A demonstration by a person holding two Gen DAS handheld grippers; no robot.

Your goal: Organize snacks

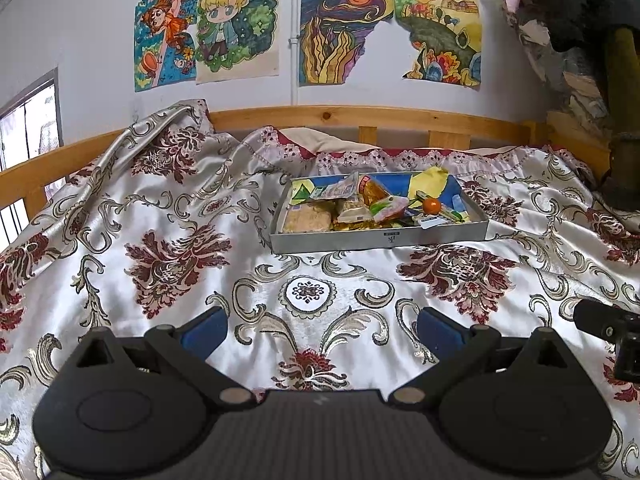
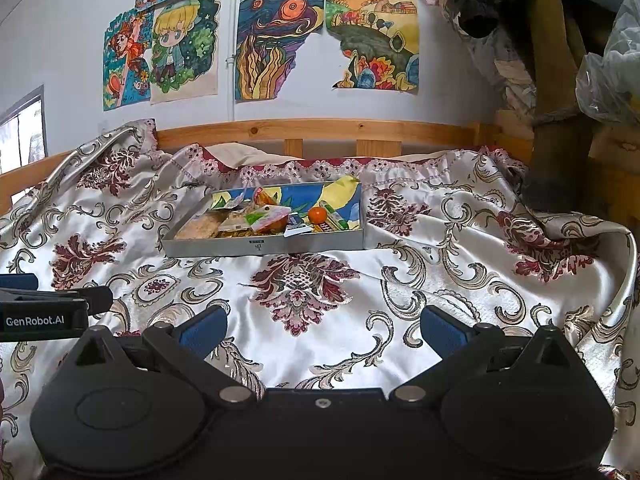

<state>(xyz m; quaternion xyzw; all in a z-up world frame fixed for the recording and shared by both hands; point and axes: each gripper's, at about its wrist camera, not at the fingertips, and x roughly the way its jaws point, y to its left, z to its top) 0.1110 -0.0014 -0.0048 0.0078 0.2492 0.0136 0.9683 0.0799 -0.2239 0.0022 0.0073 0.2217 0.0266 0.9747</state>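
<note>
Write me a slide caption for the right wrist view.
Open right tool hovers over a patterned bedspread, facing a grey tray of mixed snacks and a small orange fruit.

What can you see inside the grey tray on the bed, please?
The tray holds a small orange fruit, a pale crumbly packet and mixed wrappers; whatever lies beneath them is covered.

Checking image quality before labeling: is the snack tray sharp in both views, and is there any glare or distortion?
Left wrist view: the snack tray is sharp, the satin bedspread shows soft sheen, and the wooden bed rail bows from fisheye distortion. Right wrist view: tray equally clear, similar sheen, corners vignetted black; the window at far left is blown out.
</note>
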